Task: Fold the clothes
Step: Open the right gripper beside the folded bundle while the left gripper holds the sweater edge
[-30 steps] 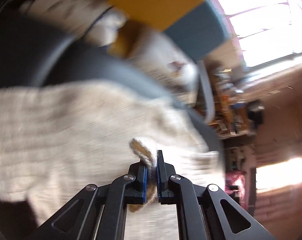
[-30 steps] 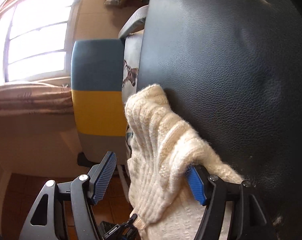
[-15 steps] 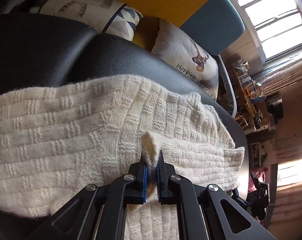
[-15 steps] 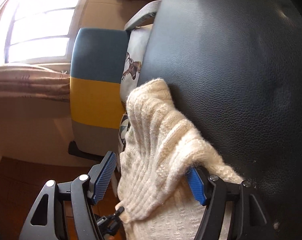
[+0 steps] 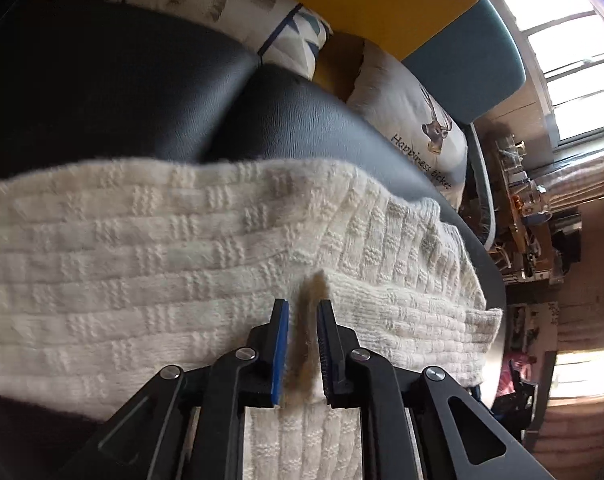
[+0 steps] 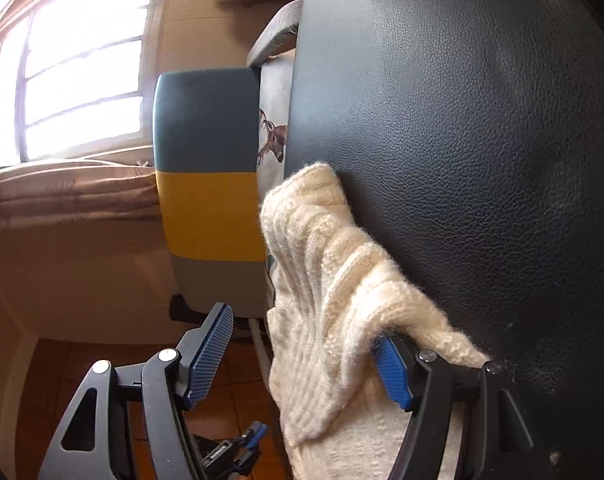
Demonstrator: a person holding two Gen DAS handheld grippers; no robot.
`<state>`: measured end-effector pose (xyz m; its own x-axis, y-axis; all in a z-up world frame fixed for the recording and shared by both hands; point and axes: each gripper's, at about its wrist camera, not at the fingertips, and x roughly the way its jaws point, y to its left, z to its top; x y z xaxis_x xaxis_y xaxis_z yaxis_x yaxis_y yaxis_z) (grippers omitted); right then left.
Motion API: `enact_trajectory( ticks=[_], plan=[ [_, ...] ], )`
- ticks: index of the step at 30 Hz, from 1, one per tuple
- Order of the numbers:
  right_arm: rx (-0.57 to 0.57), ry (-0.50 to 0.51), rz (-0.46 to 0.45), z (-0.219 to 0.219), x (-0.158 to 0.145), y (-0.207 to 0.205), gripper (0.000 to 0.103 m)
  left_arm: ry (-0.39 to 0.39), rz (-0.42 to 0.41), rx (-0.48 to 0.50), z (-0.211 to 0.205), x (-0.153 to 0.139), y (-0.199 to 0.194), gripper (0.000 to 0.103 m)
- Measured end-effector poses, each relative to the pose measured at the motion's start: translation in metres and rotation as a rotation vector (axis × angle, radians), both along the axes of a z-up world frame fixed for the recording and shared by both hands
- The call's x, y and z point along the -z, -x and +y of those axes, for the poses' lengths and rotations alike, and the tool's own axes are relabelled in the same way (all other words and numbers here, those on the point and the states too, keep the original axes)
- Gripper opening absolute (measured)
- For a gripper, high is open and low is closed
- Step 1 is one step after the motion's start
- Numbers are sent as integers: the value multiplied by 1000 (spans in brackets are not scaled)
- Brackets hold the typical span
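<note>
The left gripper is standing with its jaws a little apart around a raised fold of the cream knitted sweater, not pressing it. The right gripper is spread wide, and the sweater's edge is draping over its right finger. The sweater is lying on the black leather seat. Behind it, a deer cushion is leaning on a yellow and blue backrest.

Left tool slightly parted, right tool wide
</note>
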<state>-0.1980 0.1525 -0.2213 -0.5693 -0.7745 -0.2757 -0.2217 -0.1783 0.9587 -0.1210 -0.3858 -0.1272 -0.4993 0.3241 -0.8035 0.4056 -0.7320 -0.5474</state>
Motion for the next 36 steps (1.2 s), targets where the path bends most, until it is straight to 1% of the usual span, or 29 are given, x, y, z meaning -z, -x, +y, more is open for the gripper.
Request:
enact_trajectory(
  ticks=[2,3,4,6,7,8,9,11,12,14,17,18,20,23,25,27,30,33,34,35,36],
  plan=[
    [-3,-4,19,0,-4,-2,69,66,66,60,19,-28,10,15],
    [-10,-16,30,-1,-5,-4,69,99,99,90,29,-42,15,19],
    [-17,-29,40,-2,-7,-4,69,132,132,120,39,-56,20,21],
    [-41,-92,49,-8,-8,-4,69,179,192,225,77,-77,43,32],
    [-55,-123,62,-10,-9,-5,69,189,212,288,101,-83,59,35],
    [-70,-156,75,-13,-10,-5,69,188,223,354,126,-87,76,37],
    [-90,-201,98,-16,-14,-6,69,178,227,420,151,-89,95,37],
    [-160,-300,139,-26,-21,-5,69,131,212,555,201,-85,134,37],
    [-184,-329,142,-29,-22,-5,69,105,192,626,225,-80,153,37],
    [-219,-353,144,-32,-20,-4,69,82,153,731,260,-69,181,37],
    [-237,-351,162,-30,-16,-5,67,96,73,867,304,-48,215,38],
    [-242,-347,168,-29,-15,-5,67,92,46,899,314,-42,224,38],
    [-253,-359,183,-29,-16,-6,67,53,-3,938,324,-30,238,39],
    [-260,-387,199,-31,-20,-8,67,13,-58,959,337,-15,257,49],
    [-264,-427,222,-35,-24,-8,67,6,-87,979,345,-8,266,51],
    [-271,-463,246,-41,-28,-7,67,10,-123,1029,357,1,270,51],
    [-289,-531,285,-49,-32,-10,67,43,-164,1106,375,14,275,51],
    [-266,-617,330,-59,-37,-6,67,27,-174,1150,384,23,276,48],
    [-252,-661,355,-62,-40,-9,67,19,-165,1158,385,24,276,42],
    [-238,-705,378,-64,-44,-12,67,9,-129,1155,384,21,275,21],
    [-225,-744,377,-66,-45,-16,67,-8,-74,1148,382,16,273,16]
  ],
)
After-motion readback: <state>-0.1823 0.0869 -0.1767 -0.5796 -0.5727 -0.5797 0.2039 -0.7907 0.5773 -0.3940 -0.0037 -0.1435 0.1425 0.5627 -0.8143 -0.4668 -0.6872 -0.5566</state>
